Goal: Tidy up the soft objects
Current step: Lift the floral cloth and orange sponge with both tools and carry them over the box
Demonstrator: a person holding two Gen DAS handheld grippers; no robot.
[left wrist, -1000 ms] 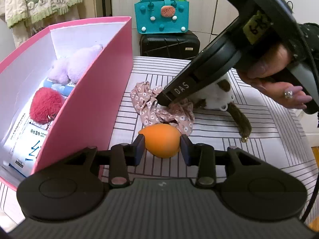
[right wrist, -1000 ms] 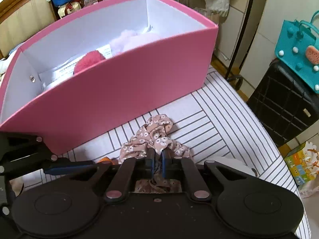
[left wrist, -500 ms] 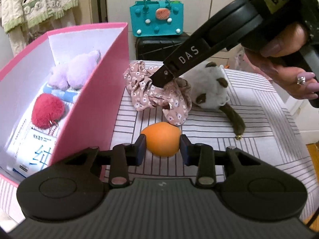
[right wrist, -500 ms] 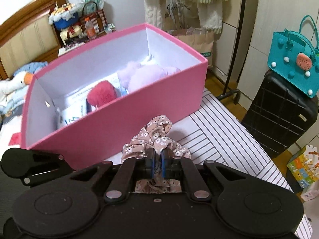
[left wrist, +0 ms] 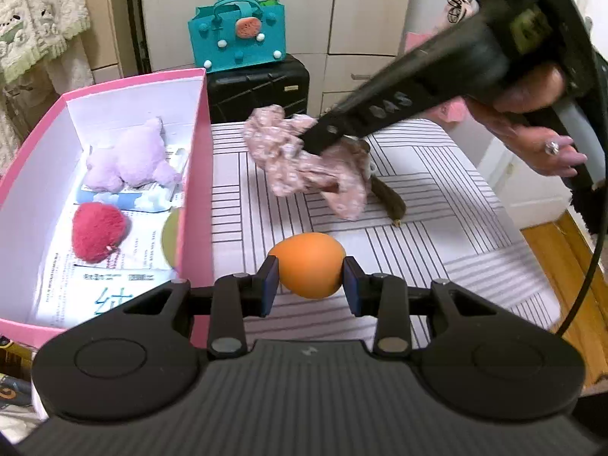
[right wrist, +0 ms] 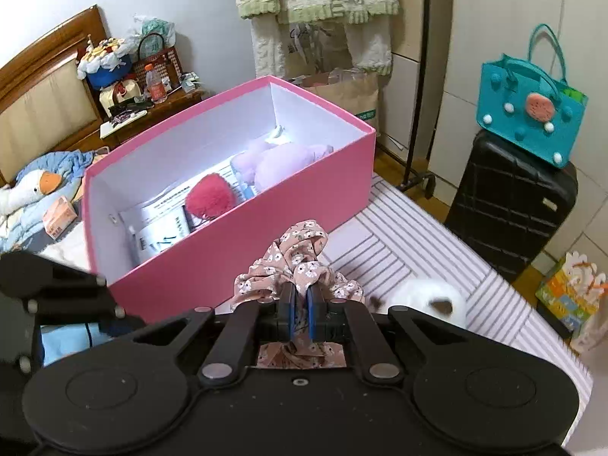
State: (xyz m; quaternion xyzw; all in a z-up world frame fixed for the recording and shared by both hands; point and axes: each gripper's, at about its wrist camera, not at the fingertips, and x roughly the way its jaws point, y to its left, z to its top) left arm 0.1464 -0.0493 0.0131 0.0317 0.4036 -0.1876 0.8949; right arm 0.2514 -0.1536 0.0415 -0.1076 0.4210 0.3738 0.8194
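My left gripper (left wrist: pixel 308 280) is shut on an orange egg-shaped soft ball (left wrist: pixel 308 264), held above the striped table beside the pink box (left wrist: pixel 199 174). My right gripper (right wrist: pixel 300 313) is shut on a pink floral fabric scrunchie (right wrist: pixel 300 262), lifted off the table; it also shows in the left wrist view (left wrist: pixel 300 163). The pink box (right wrist: pixel 266 224) holds a lilac plush (left wrist: pixel 131 157), a red pom-pom (left wrist: pixel 97 231) and printed papers. A white and brown plush (right wrist: pixel 433 302) lies on the table below the right gripper.
The striped tablecloth (left wrist: pixel 437 205) covers the table. A black suitcase (right wrist: pixel 509 205) with a teal bag (right wrist: pixel 532 114) stands behind it. A bed with a goose plush (right wrist: pixel 30 193) lies beyond the box.
My right gripper has lifted the scrunchie off the table and carried it up towards the box. My left gripper has risen with the orange ball.
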